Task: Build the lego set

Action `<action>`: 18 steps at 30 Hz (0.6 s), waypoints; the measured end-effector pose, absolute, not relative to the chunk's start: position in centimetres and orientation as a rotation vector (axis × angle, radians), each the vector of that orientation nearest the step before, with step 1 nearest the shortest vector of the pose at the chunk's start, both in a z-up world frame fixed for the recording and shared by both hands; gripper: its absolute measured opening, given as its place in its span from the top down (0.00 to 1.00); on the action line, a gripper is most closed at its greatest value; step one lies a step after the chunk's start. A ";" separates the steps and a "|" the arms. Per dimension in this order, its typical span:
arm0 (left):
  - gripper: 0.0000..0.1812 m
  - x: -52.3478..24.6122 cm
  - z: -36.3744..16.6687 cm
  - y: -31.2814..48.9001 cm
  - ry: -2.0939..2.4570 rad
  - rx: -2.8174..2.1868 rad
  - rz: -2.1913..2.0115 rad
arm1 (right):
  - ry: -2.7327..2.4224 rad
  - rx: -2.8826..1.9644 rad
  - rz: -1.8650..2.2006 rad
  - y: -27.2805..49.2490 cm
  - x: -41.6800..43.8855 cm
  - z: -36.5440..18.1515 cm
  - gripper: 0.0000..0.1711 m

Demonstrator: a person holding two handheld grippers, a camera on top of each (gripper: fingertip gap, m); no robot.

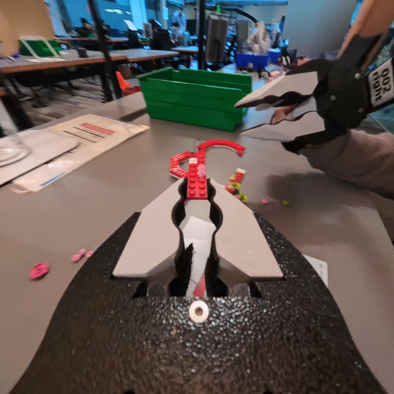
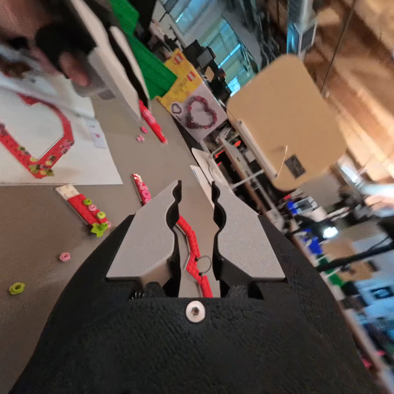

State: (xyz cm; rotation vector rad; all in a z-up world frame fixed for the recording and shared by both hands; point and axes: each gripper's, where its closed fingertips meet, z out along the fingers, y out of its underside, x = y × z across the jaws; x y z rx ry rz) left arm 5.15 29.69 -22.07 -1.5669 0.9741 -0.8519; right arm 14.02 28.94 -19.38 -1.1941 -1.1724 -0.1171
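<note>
My left gripper [image 1: 197, 180] is shut on the near end of a red plate strip [image 1: 197, 188]. The strip belongs to a red lego frame [image 1: 178, 164] on the grey table. Two pale pink studs [image 1: 201, 170] sit on the strip, and a red arc [image 1: 221, 145] curves off its far end. My right gripper [image 1: 238, 118] hovers above and to the right of the arc, open and empty. It also shows in the right wrist view [image 2: 196, 183], with a red frame section [image 2: 191, 241] and a metal ring [image 2: 204, 264] below its fingers. This view is motion-blurred.
Stacked green bins [image 1: 191, 100] stand behind the frame and plastic bags [image 1: 85, 136] lie at the left. An instruction booklet [image 2: 64, 170], a lego box [image 2: 191, 102], red strips with flowers [image 2: 85, 210] [image 2: 141, 189] and loose pink [image 2: 64, 257] and lime [image 2: 17, 288] flowers lie around.
</note>
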 end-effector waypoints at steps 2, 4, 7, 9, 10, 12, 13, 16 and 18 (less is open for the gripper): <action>0.92 3.6 -21.3 31.0 0.885 -1.559 -0.828 | -1.080 -1.308 0.012 30.0 16.2 -19.1 0.86; 0.92 2.2 -20.5 32.1 0.816 -1.541 -0.789 | -1.073 -1.423 0.156 30.3 17.5 -19.9 0.88; 0.92 1.1 -19.7 32.7 0.755 -1.517 -0.798 | -1.283 -1.644 0.557 27.2 16.7 -23.8 0.90; 0.92 1.8 -19.9 32.0 0.795 -1.516 -0.876 | -1.410 -1.790 0.760 24.5 16.3 -26.4 0.91; 0.92 2.5 -20.1 31.3 0.839 -1.508 -0.927 | -1.476 -1.823 0.799 23.4 16.1 -27.5 0.92; 0.92 3.5 -20.9 30.5 0.904 -1.522 -0.964 | -1.578 -1.842 0.786 22.4 15.6 -29.3 0.92; 0.92 3.9 -21.3 30.3 0.933 -1.527 -0.954 | -1.609 -1.854 0.770 22.2 15.4 -29.9 0.92; 0.92 4.7 -22.1 29.5 1.017 -1.529 -0.949 | -1.637 -1.866 0.733 22.3 14.7 -30.7 0.92; 0.92 5.1 -22.5 29.0 1.054 -1.529 -0.959 | -1.647 -1.862 0.721 22.4 14.5 -30.9 0.94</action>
